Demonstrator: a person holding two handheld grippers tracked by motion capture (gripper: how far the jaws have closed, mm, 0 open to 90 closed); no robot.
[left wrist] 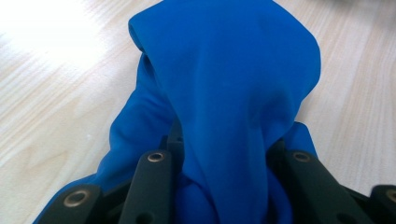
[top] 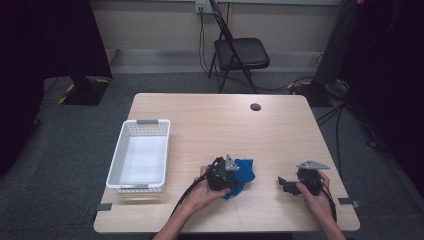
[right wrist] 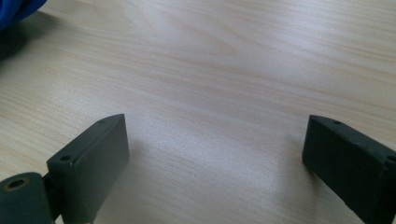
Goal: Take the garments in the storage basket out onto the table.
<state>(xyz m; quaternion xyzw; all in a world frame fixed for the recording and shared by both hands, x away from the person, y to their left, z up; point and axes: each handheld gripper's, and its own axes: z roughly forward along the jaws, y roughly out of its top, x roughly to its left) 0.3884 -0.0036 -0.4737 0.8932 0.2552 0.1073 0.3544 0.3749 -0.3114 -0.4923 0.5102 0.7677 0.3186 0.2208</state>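
The left gripper (left wrist: 219, 186) has its 2 jaws clamped on a bunched blue cloth (left wrist: 224, 79), which lies on the wooden table (top: 200, 120) near its 6 o'clock edge. The right gripper (right wrist: 215, 158), at 4 o'clock, hangs wide open over bare wood. At 9 o'clock the white basket (top: 116, 160) holds nothing, so the pickup looks done; carrying and dropping remain.

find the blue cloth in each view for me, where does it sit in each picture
High view: the blue cloth lies low and right of centre, beside the left tongs.
Left gripper view: it fills the middle, bunched between the two black jaws.
Right gripper view: a sliver of it shows in the top left corner.
Shared landmark: the light wooden table under the cloth.
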